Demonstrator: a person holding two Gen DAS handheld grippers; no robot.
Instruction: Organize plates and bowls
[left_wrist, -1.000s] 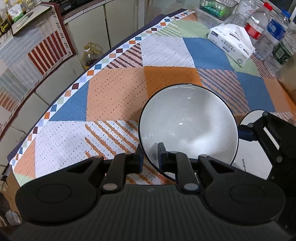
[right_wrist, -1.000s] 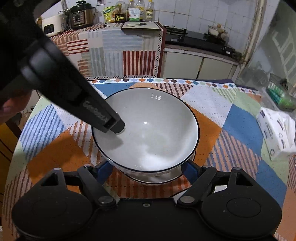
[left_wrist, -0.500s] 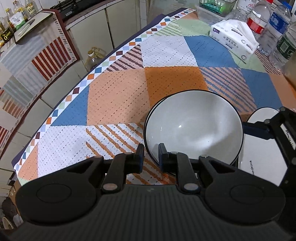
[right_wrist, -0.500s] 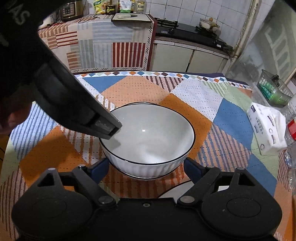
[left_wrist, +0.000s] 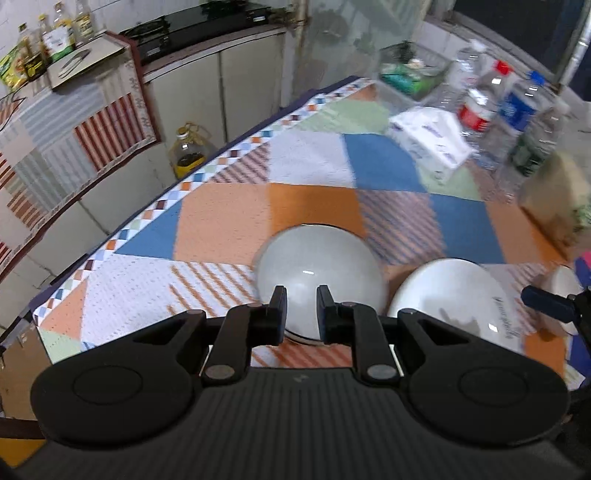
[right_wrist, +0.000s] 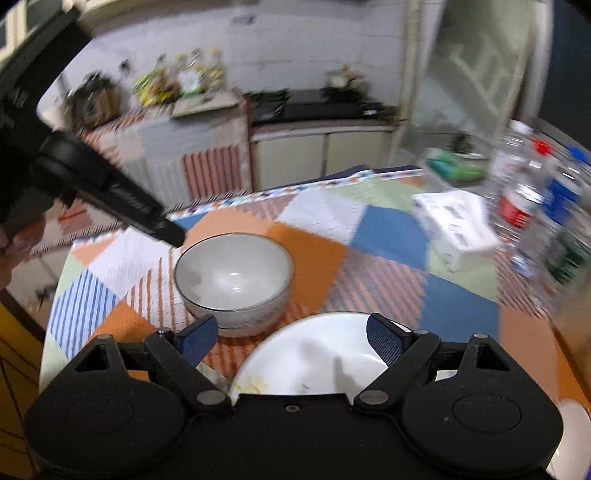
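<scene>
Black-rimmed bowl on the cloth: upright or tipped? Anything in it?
Upright and empty. The bowl sits level on the tablecloth, rim up, its bare grey-white inside showing only a glare spot.

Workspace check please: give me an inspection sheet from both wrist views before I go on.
Surface: table under a patchwork cloth, orange, blue and white patches.
Job's things: dark-rimmed bowl upright on the cloth; white plate beside it, nearer the right gripper; another white dish edge, too cut off to identify.
Clutter: tissue pack, water bottles, green basket.
Grippers: left gripper narrowly open, empty, just behind the bowl; right gripper wide open above the plate.
Cables: nothing seen.
Surroundings: cabinets, stove, oil jug on floor.
</scene>
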